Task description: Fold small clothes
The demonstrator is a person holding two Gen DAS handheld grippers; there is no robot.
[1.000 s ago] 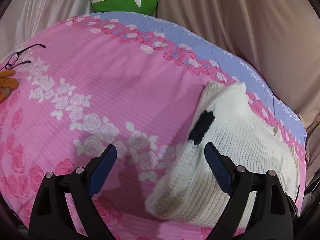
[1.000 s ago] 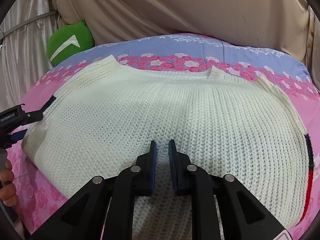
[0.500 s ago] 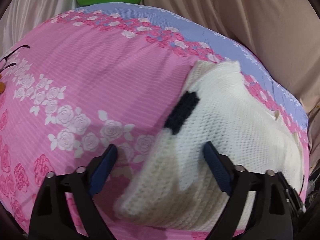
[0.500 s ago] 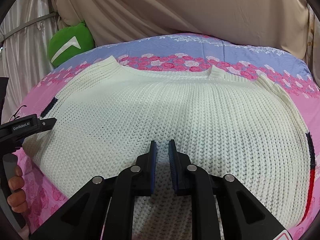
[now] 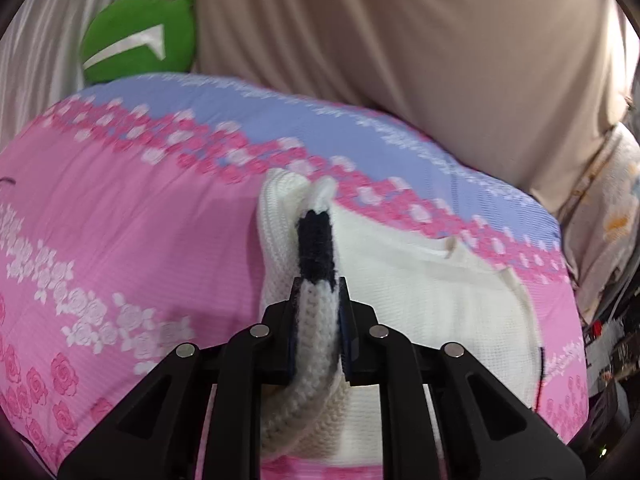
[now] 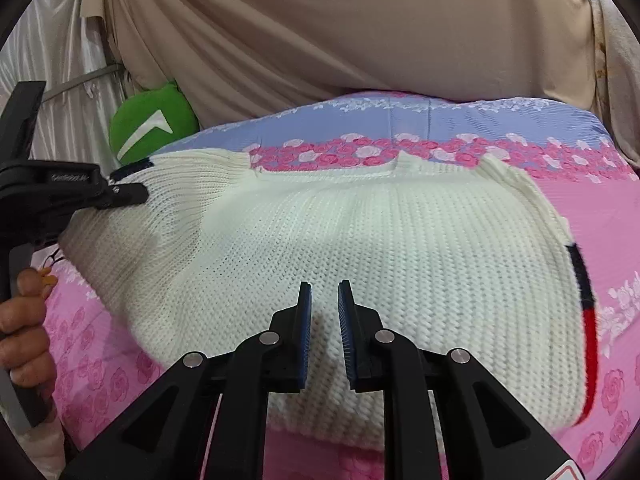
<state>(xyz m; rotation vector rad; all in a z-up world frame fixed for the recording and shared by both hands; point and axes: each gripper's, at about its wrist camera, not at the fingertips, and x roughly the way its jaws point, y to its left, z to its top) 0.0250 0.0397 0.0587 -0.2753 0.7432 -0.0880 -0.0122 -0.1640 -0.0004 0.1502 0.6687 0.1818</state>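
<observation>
A cream knitted sweater [image 6: 360,248] with navy and red stripes at its edges lies on the pink floral bed. My left gripper [image 5: 319,300] is shut on the sweater's left edge [image 5: 316,320] by a navy stripe and holds it lifted off the bed. It also shows at the left of the right wrist view [image 6: 132,194]. My right gripper [image 6: 324,300] hovers over the sweater's near hem, its jaws nearly closed with a narrow gap and nothing between them.
The bed cover [image 5: 120,240] is pink with roses and a blue band at the far side. A green plush cushion [image 5: 140,48] sits at the back left against beige curtains [image 6: 340,40]. Cluttered items [image 5: 608,340] stand at the right bed edge.
My left gripper moved right onto the sweater's edge, closed on it and lifted it. The sweater's left side now rises off the bed. My right gripper stayed in place.
</observation>
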